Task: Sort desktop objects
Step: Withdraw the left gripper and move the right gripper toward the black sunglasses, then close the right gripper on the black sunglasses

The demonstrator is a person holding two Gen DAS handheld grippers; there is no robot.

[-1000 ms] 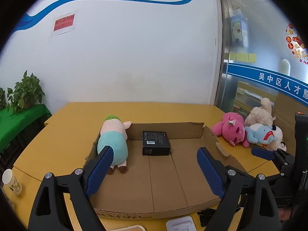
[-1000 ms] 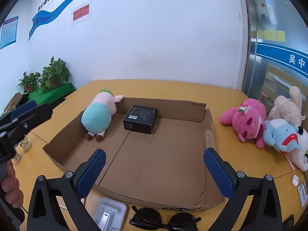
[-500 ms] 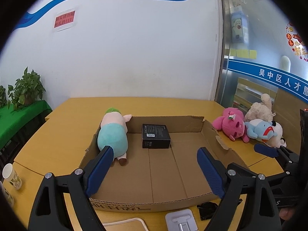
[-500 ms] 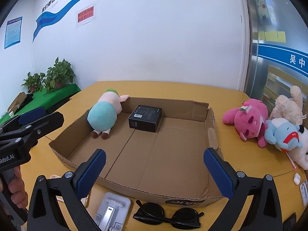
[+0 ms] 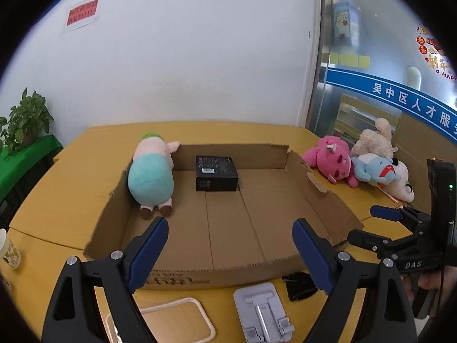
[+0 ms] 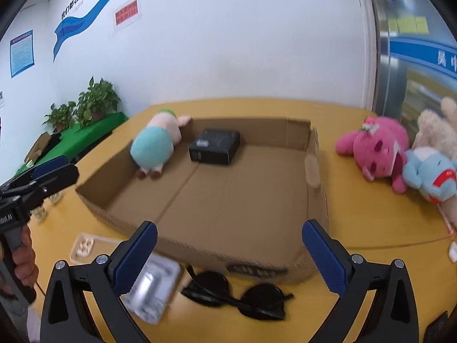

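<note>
From my right wrist view, motion blur smears the grey phone stand (image 6: pixel 154 291) and the sunglasses (image 6: pixel 237 293) just in front of the cardboard box (image 6: pixel 257 254), whose front-wall print is unreadable. From my left wrist view, my right finger covers most of those sunglasses. The frame edge cuts the clear case (image 5: pixel 174 321) before the box.

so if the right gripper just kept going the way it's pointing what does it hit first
Probably the near wall of the cardboard box. The right gripper points forward and downward, its open jaws framing that wall, with the sunglasses lying lower, in front of the box. Depth is unclear; a steeper path might reach the sunglasses first.
</note>
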